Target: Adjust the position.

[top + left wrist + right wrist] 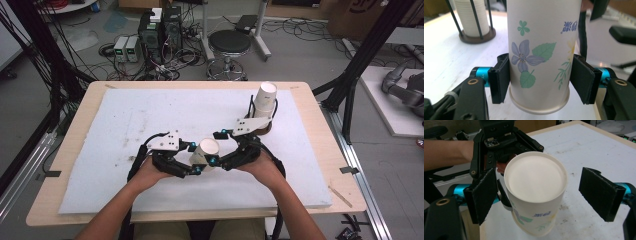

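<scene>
A white paper cup (206, 151) printed with flowers is held over the white mat, its closed bottom facing up. In the left gripper view the cup (539, 57) fills the middle, and my left gripper (539, 82) is shut on it, both black pads pressed against its sides just above the rolled rim. My right gripper (544, 195) stands open around the same cup (535, 185); a clear gap shows at its right pad (601, 192). From above, the left gripper (196, 159) and right gripper (218, 148) meet at the cup from either side.
A stack of paper cups (264, 102) stands in a black wire holder with a dark round base (477, 37) at the mat's far right. The white mat (150, 112) covers most of the wooden table. A stool (229, 45), computers and cables lie beyond the far edge.
</scene>
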Motion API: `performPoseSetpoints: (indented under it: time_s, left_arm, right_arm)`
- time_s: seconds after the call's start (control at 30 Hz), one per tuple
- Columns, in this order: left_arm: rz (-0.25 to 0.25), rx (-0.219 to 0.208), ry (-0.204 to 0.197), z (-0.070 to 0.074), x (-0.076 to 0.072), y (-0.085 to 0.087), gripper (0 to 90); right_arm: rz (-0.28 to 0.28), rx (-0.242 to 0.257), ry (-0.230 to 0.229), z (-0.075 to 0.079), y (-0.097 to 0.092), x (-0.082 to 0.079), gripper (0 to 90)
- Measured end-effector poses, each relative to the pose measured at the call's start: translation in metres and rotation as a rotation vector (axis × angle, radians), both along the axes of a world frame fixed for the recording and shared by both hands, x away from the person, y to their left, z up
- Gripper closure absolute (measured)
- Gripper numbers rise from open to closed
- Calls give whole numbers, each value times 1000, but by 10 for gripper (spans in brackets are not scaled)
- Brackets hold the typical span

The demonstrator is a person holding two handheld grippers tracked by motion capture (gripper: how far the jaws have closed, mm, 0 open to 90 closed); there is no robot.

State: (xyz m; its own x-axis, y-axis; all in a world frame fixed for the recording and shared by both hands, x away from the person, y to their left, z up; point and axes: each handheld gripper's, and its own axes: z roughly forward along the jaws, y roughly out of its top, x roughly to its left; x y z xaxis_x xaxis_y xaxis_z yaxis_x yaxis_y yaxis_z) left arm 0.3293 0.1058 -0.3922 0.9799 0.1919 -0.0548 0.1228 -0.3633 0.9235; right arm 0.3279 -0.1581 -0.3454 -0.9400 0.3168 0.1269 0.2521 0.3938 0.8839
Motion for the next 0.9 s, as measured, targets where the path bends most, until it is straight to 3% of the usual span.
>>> performPoseSetpoints:
  time_s: [0.23,0.27,0.53,0.63,0.9]
  left_arm:
    - [-18,159,2,16,8,5,371]
    - [-22,167,2,18,9,5,372]
    - [-65,320,-19,36,13,2,376]
    - [-89,396,-37,41,15,0,376]
    - [-124,532,-65,52,16,-7,377]
  right_arm:
    - [-12,-31,-23,0,-7,0,159]
    - [-8,-38,-26,-1,-8,0,159]
    - [19,-80,-34,-4,-8,0,159]
    - [31,-101,-32,-6,-6,0,159]
    - [65,-137,-42,-9,-2,1,160]
